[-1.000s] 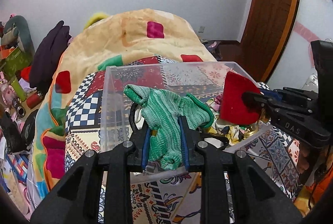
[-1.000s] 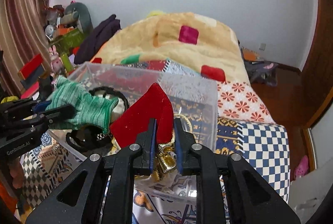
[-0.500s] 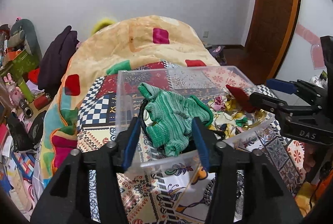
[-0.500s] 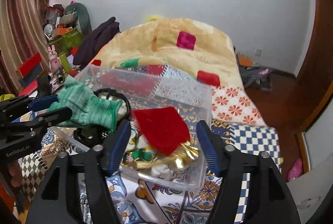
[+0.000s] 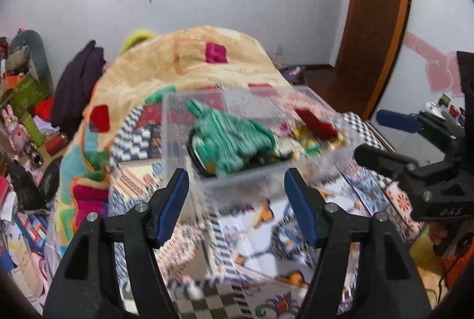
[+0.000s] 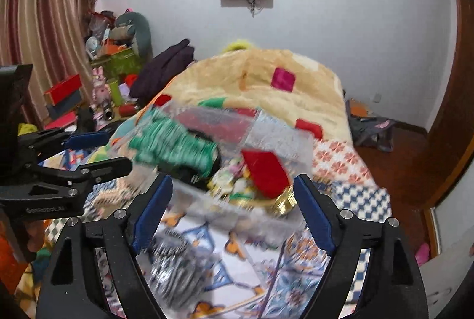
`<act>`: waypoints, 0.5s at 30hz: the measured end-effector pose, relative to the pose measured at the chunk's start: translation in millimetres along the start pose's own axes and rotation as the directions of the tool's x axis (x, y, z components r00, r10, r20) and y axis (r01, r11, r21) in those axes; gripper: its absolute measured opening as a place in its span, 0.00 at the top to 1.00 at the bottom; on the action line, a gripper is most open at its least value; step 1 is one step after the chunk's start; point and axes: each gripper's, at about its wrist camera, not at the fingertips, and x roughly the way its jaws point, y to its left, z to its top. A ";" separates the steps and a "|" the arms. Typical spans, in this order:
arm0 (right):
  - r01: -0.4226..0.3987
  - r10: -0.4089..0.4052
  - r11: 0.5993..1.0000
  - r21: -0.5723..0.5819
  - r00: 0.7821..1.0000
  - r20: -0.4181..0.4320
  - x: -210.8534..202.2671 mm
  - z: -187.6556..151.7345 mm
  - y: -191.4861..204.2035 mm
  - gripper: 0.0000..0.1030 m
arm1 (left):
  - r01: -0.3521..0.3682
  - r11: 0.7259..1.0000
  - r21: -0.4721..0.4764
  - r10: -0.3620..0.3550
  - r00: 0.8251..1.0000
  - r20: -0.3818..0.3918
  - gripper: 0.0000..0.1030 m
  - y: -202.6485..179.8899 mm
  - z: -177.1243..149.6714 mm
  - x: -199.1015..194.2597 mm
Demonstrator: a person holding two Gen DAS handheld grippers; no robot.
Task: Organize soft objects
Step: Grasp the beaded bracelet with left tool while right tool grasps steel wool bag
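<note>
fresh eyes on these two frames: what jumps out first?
The clear plastic bin on the patterned bedspread, with a green knitted piece heaped at its left and a red cloth at its right. Both the left gripper and right gripper hang open and empty just short of it. Behind rises a mound of tan blanket.

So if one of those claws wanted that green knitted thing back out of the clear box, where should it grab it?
Probably from above, straight down through the open top of the clear box. The green knitted thing lies heaped at the box's left end, bunched higher than the trinkets beside it. Pinching that raised middle fold looks easiest for the left claw, which is open and nearest it. The box walls block a sideways approach.
</note>
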 end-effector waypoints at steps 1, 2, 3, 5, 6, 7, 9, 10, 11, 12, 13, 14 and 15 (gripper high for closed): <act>-0.015 0.015 1.000 0.004 1.000 -0.019 3.0 -4.9 1.8 0.20 | 0.016 1.000 -0.002 -0.016 1.000 -0.016 0.35 -1.5 -5.0 0.7; -0.026 0.026 1.000 0.005 0.999 -0.037 6.1 -8.1 3.5 0.20 | 0.023 1.000 -0.002 -0.023 0.999 -0.026 0.35 -2.2 -8.2 1.5; -0.037 0.038 0.999 0.007 0.997 -0.061 10.0 -13.8 5.3 0.20 | 0.031 1.000 -0.001 -0.031 0.999 -0.039 0.35 -3.2 -12.8 2.6; -0.056 0.056 0.998 0.006 0.993 -0.100 16.9 -22.7 9.5 0.20 | 0.042 0.999 0.004 -0.041 0.997 -0.060 0.35 -6.4 -21.2 4.1; -0.062 0.062 0.998 0.005 0.992 -0.114 18.3 -27.1 11.7 0.20 | 0.048 0.999 0.006 -0.047 0.996 -0.073 0.35 -8.0 -25.3 5.6; -0.068 0.068 0.998 0.003 0.990 -0.127 19.2 -30.6 13.0 0.20 | 0.055 0.998 0.008 -0.054 0.995 -0.087 0.35 -9.7 -29.8 7.1; -0.080 0.080 0.997 0.003 0.985 -0.150 22.1 -37.9 15.8 0.20 | 0.065 0.998 0.009 -0.063 0.992 -0.108 0.35 -11.7 -36.9 10.1; -0.087 0.087 0.996 0.006 0.983 -0.162 23.8 -40.9 17.0 0.21 | 0.070 0.998 0.009 -0.068 0.991 -0.119 0.35 -13.3 -41.6 11.2; -0.093 0.094 0.996 0.011 0.980 -0.175 25.4 -43.6 18.0 0.20 | 0.076 0.997 0.007 -0.074 0.988 -0.132 0.35 -14.1 -46.2 12.9; -0.097 0.098 0.995 0.016 0.978 -0.184 26.4 -45.8 18.7 0.20 | 0.082 0.997 0.003 -0.080 0.986 -0.146 0.35 -14.7 -50.8 15.3; -0.101 0.103 0.995 0.021 0.976 -0.193 27.6 -48.2 18.5 0.20 | 0.086 0.996 0.002 -0.084 0.983 -0.160 0.35 -15.3 -54.6 18.0; -0.104 0.107 0.994 0.025 0.973 -0.203 28.8 -51.8 18.6 0.21 | 0.087 0.996 0.002 -0.086 0.981 -0.174 0.35 -16.0 -58.3 21.2; -0.106 0.110 0.994 0.030 0.971 -0.213 30.7 -54.0 18.6 0.21 | 0.086 0.996 0.003 -0.084 0.979 -0.187 0.35 -16.8 -62.0 24.4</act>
